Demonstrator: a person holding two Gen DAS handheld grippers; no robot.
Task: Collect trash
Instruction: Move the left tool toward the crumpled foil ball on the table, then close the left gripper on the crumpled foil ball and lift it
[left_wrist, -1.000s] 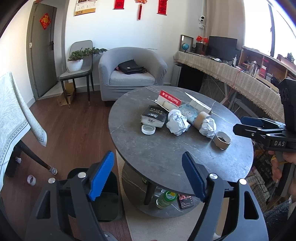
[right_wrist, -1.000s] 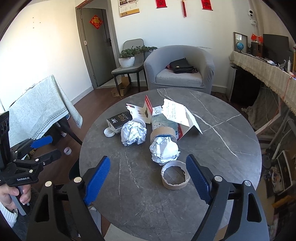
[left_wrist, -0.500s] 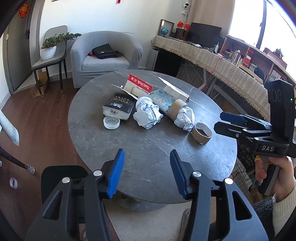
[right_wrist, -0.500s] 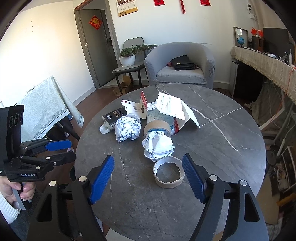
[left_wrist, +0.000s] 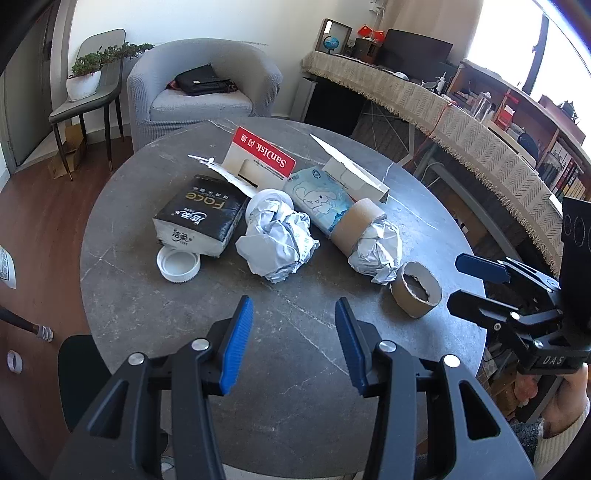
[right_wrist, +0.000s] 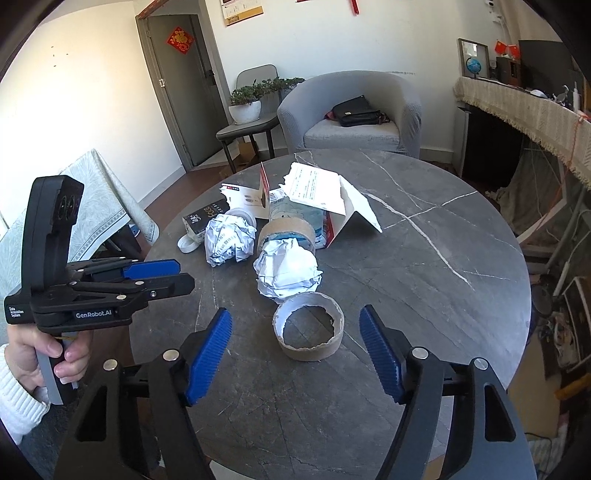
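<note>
On the round grey table (left_wrist: 177, 317) trash lies in a cluster: two crumpled paper balls (left_wrist: 277, 243) (left_wrist: 376, 251), a brown tape core (left_wrist: 354, 225), a torn cardboard ring (left_wrist: 417, 295), a white lid (left_wrist: 178, 264) and a red-and-white card pack (left_wrist: 264, 158). My left gripper (left_wrist: 293, 302) hovers half open over bare tabletop, short of the nearer paper ball, holding nothing. My right gripper (right_wrist: 294, 312) points at the cardboard ring (right_wrist: 308, 332). Its jaws are closing, and the ring lies just ahead of the fingertips, untouched by the pads.
A black tissue pack (left_wrist: 201, 216), a blue tissue pack (left_wrist: 321, 197) and an open white box (left_wrist: 351, 173) sit behind the trash. A black bin (left_wrist: 81, 373) stands on the floor left of the table. A grey armchair (left_wrist: 203, 92) is beyond.
My left gripper has come forward and down over the table toward the paper ball, its jaws narrower. The right gripper has crept closer to the cardboard ring, its jaws narrowing.
</note>
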